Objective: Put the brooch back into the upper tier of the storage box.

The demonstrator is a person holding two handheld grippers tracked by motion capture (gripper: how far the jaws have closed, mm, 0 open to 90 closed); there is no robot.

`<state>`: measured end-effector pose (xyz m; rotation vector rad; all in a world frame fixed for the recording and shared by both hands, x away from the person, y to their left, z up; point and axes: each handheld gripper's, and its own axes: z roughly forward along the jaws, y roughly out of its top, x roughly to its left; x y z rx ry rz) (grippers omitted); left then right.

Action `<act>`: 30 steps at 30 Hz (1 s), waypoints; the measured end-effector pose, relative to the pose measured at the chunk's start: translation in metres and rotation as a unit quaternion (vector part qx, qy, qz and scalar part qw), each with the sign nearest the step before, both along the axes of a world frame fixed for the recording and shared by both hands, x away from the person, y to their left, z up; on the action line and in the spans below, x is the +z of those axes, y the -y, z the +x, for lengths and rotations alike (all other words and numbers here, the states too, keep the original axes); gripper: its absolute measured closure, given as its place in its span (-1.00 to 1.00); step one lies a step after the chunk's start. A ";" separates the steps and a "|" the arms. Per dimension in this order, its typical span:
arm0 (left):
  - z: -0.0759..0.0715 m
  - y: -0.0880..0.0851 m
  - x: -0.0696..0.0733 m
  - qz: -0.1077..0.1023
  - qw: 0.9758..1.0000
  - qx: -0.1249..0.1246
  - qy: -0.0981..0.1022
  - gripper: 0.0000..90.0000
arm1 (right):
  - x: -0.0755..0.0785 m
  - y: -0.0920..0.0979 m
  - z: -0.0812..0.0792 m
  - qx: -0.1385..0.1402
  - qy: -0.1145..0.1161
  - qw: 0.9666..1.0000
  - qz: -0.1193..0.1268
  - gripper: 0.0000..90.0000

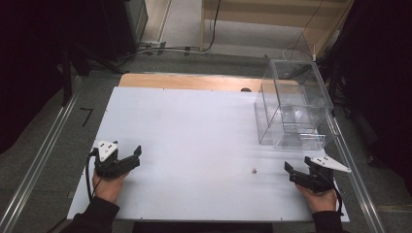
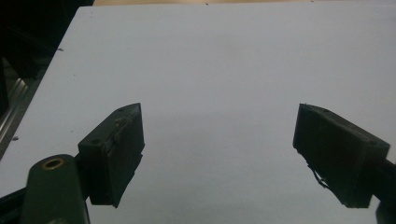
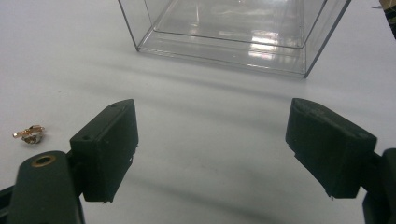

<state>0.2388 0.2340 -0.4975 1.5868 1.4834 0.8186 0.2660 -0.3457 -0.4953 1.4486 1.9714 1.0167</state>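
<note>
- Nearest, at the near edge of the white table point(image 1: 194, 126), a person's two hands each hold a gripper, well apart from each other.
- Left gripper point(image 1: 127, 160), near the table's left edge: jaws spread wide with nothing between them, bare white surface beneath.
- Right gripper point(image 1: 293, 174), near the table's right edge: jaws equally wide apart, gripping nothing.
- Just beside the right gripper, toward the table's middle, lies a small gold-coloured metal piece point(image 3: 29, 134); it looks like a tiny clasp or earring, too small to tell.
- Farther off, beyond the right gripper, a clear plastic box point(image 1: 291, 104) stands on the table's far right part.
- Beyond the table, cables point(image 1: 165, 48) lie on the grey floor.
</note>
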 end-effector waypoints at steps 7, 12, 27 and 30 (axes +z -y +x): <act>0.000 0.000 0.000 0.001 1.000 0.000 0.000 -0.61 | -0.001 -0.003 0.000 0.005 -0.002 1.000 -0.002 -0.66; 0.000 0.000 0.000 0.000 1.000 -0.001 -0.001 -0.61 | -0.001 -0.005 0.001 0.010 -0.003 1.000 -0.004 -0.66; 0.000 0.001 0.000 0.001 1.000 -0.001 -0.001 -0.61 | -0.002 -0.014 0.002 0.025 -0.007 1.000 -0.007 -0.66; 0.000 0.001 0.000 0.001 1.000 -0.002 -0.002 -0.61 | -0.003 -0.016 0.002 0.027 -0.008 1.000 -0.006 -0.66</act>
